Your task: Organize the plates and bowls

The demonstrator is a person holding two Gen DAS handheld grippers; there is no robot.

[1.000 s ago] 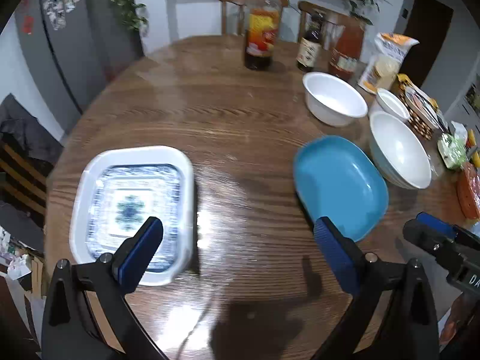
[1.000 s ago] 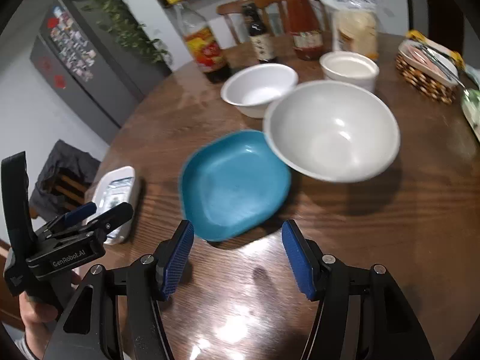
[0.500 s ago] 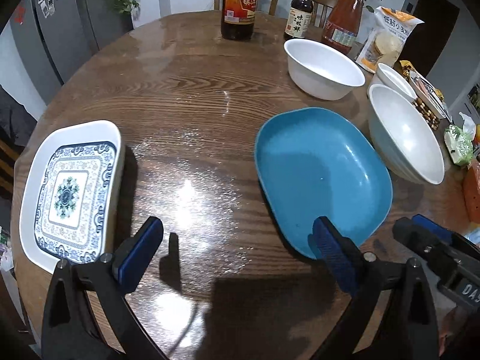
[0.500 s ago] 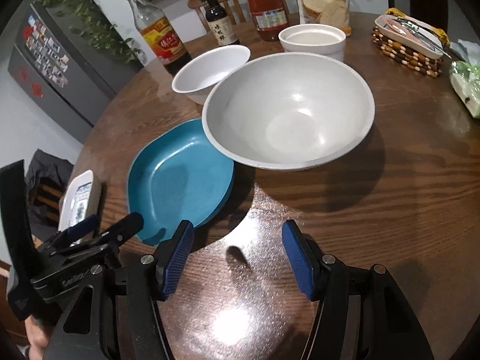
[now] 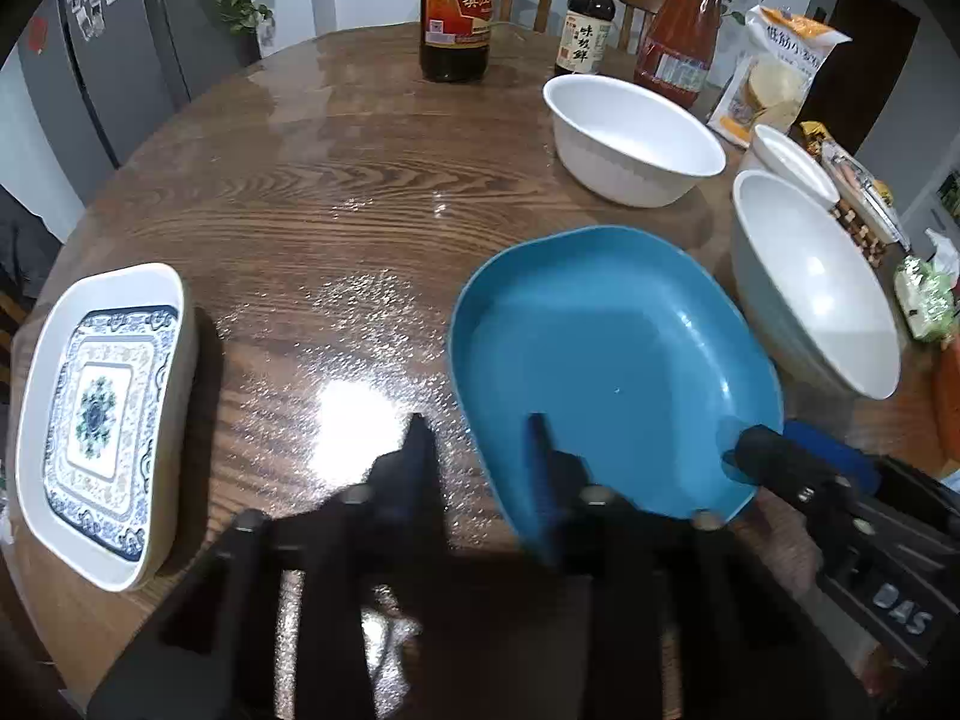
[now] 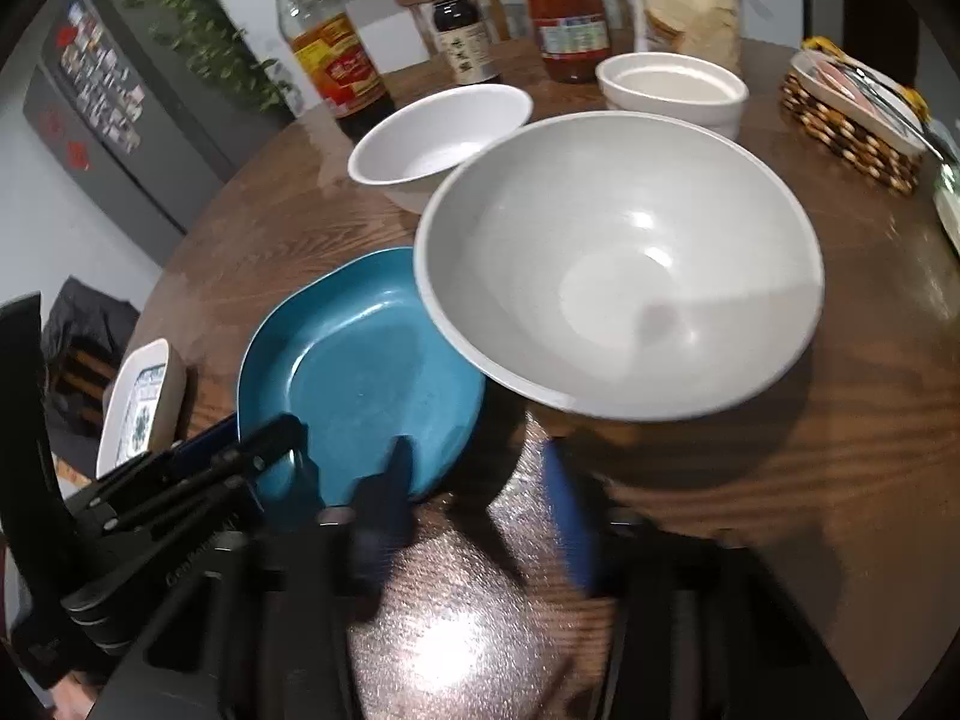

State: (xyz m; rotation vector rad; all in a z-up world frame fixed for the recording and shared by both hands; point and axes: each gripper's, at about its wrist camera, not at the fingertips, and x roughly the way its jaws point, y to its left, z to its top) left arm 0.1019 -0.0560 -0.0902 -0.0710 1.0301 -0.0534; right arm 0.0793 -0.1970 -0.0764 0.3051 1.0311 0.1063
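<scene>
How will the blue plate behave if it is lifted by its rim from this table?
The blue plate looks rigid, so it probably will not flex. Its glossy surface may be slippery at the rim. It is wide and shallow, so held by one edge it may tilt.

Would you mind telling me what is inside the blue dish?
The blue dish holds no food; only the left gripper's finger dips over its near rim. That finger and the right gripper hide part of the rim.

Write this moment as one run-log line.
left hand-held gripper: jaws just been closing astride blue plate rim, grip unclear | right hand-held gripper: same, plate's other near corner | plate: on table
</scene>
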